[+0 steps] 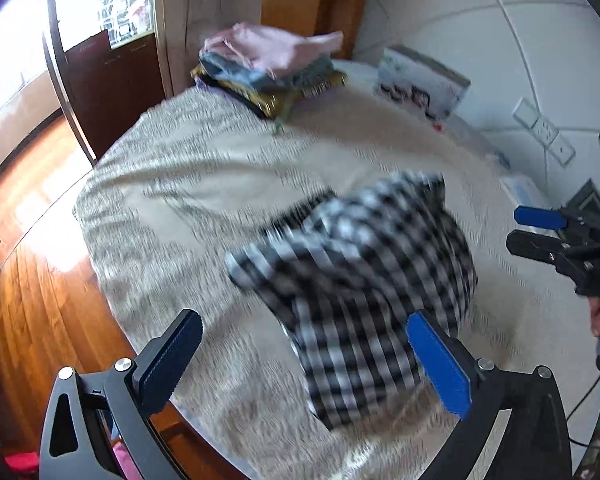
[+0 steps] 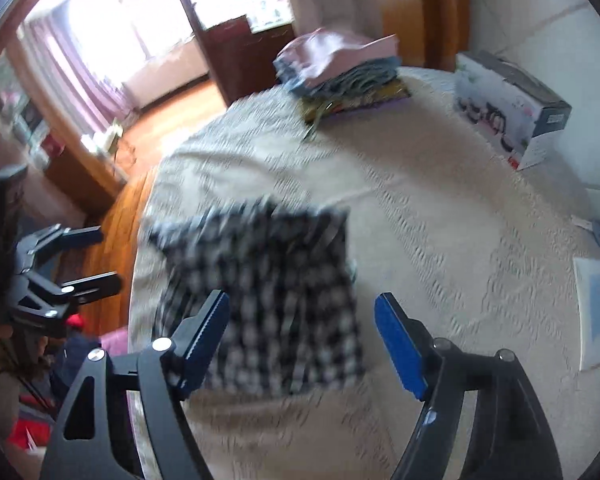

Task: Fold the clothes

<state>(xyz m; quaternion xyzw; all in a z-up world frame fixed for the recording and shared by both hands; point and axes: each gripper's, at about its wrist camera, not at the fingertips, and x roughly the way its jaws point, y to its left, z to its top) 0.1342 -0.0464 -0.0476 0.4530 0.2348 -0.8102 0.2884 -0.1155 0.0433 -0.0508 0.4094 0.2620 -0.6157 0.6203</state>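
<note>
- Risk lay with the left gripper [image 1: 304,364], whose spread, empty jaws hung above the near edge of the checked garment [image 1: 360,280]; a sideways brush could have dragged a fold open.
- Garment, black-and-white check, lay folded into a rough, rumpled rectangle on the cream bedspread [image 1: 204,184], well short of the stacked clothes [image 1: 268,68].
- Right gripper [image 2: 300,344] also stood spread, holding nothing, over the cloth's near edge.

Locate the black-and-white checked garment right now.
The checked garment lies on the cream bedspread near the bed's front edge, ahead of both open grippers in both wrist views, well short of the folded pile at the far end.
</note>
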